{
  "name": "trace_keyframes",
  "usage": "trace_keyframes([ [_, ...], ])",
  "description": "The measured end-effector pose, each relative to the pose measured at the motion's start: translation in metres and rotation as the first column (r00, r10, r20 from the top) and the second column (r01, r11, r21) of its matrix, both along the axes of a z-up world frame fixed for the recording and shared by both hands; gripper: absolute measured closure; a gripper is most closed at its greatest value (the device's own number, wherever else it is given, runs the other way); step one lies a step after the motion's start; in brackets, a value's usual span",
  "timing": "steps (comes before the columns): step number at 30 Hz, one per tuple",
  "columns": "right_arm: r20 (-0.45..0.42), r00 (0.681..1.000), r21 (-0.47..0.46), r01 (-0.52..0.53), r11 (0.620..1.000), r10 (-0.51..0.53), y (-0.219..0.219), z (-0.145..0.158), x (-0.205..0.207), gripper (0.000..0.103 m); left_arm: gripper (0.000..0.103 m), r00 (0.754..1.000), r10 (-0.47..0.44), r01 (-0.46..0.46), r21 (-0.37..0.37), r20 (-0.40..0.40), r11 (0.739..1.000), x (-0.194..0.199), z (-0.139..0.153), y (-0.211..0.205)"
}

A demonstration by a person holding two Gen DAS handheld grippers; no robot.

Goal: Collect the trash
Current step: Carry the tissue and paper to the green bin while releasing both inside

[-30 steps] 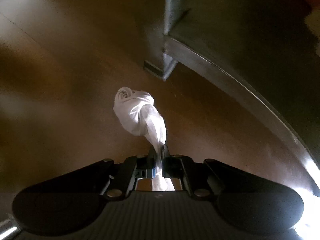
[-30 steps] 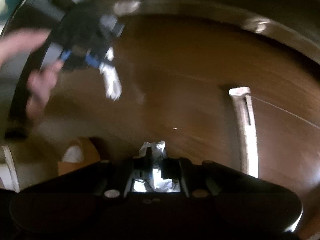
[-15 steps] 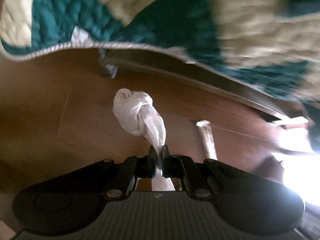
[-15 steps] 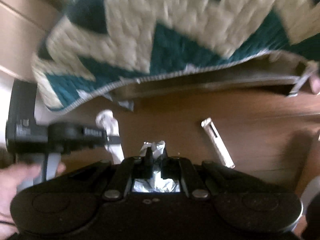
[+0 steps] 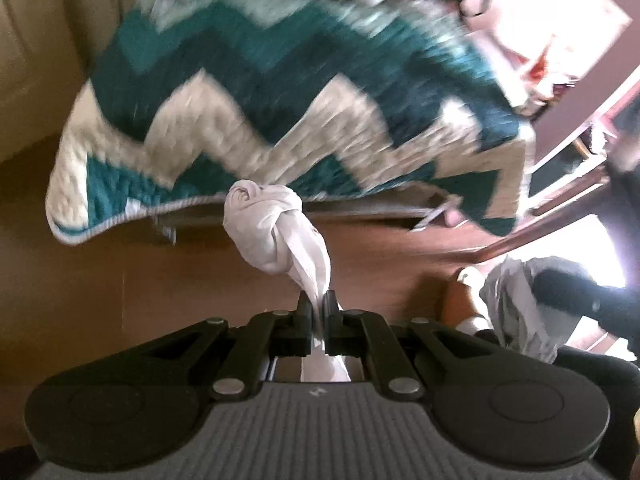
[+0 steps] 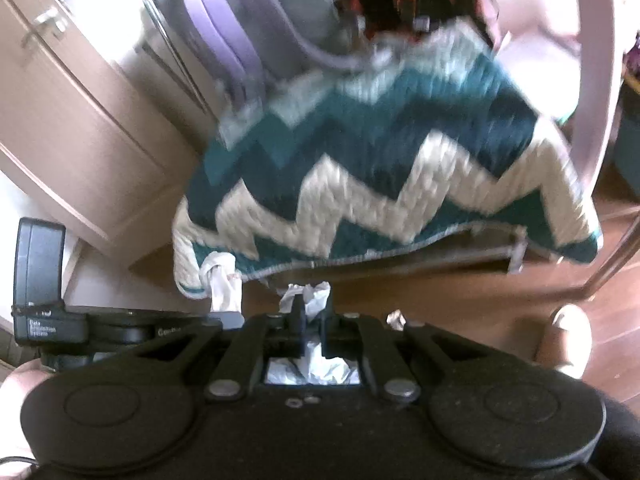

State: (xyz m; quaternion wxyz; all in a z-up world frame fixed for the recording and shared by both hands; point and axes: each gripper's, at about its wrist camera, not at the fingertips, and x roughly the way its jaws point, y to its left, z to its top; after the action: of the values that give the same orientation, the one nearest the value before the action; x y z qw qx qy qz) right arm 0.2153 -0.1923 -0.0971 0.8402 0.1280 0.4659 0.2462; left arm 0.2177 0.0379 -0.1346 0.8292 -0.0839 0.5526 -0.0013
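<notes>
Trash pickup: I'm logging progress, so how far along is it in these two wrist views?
Done: two pieces are off the floor. In hand: the left gripper is shut on a knotted white tissue, the right gripper on a crumpled wrapper. Left: neither is binned yet, and no bin shows. A small pale scrap shows beside the right gripper; what it is, I cannot tell.

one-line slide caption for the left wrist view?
Left tongs shut on a knotted white tissue wad, held above the wood floor before a teal-and-cream zigzag quilt.
</notes>
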Motion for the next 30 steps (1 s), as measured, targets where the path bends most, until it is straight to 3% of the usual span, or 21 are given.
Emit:
trace_keyframes([
  [7, 0.178, 0.981, 0.025, 0.080, 0.997, -0.083, -0.059, 0.090, -0.027, 0.098, 0.098, 0.979, -0.118, 0.116, 0.023, 0.168, 0.993, -0.016, 0.090, -0.054],
  [13, 0.324, 0.934, 0.019, 0.152, 0.988, -0.150, -0.112, 0.164, -0.039, 0.098, 0.098, 0.926, -0.234, 0.227, 0.058, 0.295, 0.972, -0.016, 0.164, -0.112],
  [23, 0.514, 0.819, -0.021, 0.308, 0.951, -0.254, -0.194, 0.250, -0.045, 0.098, 0.098, 0.778, -0.428, 0.428, 0.111, 0.460, 0.897, 0.004, 0.273, -0.231],
  [30, 0.592, 0.744, -0.060, 0.425, 0.903, -0.310, -0.248, 0.294, -0.035, 0.098, 0.098, 0.681, -0.510, 0.531, 0.126, 0.525, 0.838, 0.020, 0.328, -0.313],
])
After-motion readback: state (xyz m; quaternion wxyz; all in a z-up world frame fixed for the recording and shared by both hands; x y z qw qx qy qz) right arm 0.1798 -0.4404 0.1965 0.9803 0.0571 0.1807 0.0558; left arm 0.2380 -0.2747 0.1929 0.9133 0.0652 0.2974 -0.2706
